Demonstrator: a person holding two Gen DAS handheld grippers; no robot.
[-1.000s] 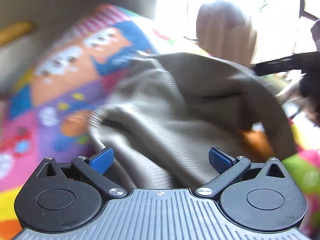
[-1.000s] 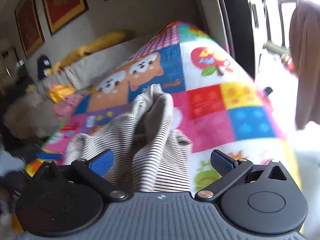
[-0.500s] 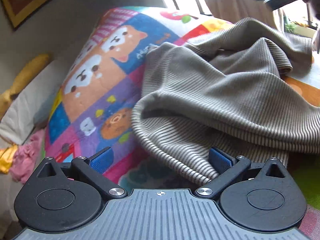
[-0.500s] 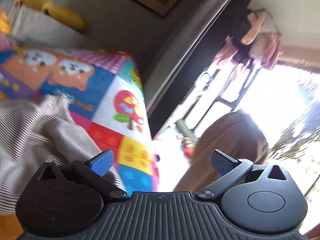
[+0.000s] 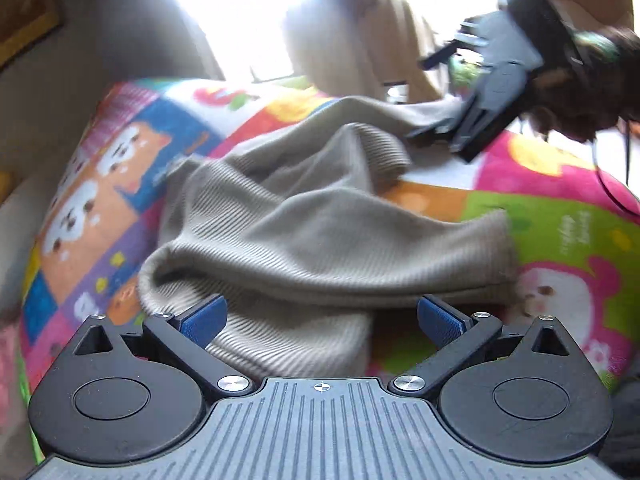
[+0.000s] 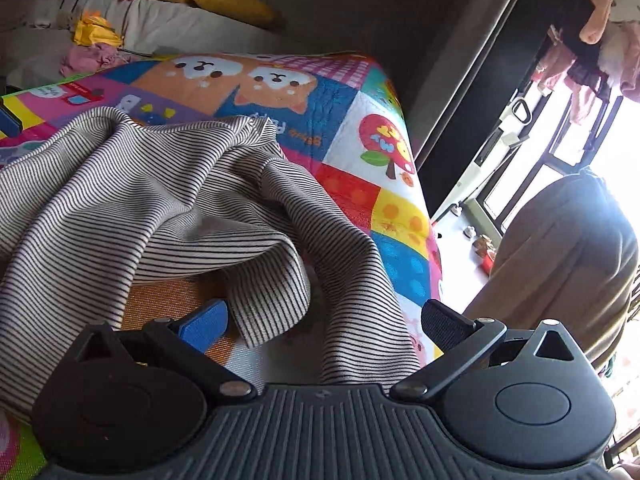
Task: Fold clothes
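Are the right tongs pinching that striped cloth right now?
No, the right tongs stand wide open, with the striped cloth lying loose between them on the colourful mat.

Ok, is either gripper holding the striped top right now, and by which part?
Neither. Both the left gripper and the right gripper are open over the striped top, nothing clamped.

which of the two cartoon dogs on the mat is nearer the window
The right dog, beside the blue patch. The other dog sits further left, towards the yellow pillow.
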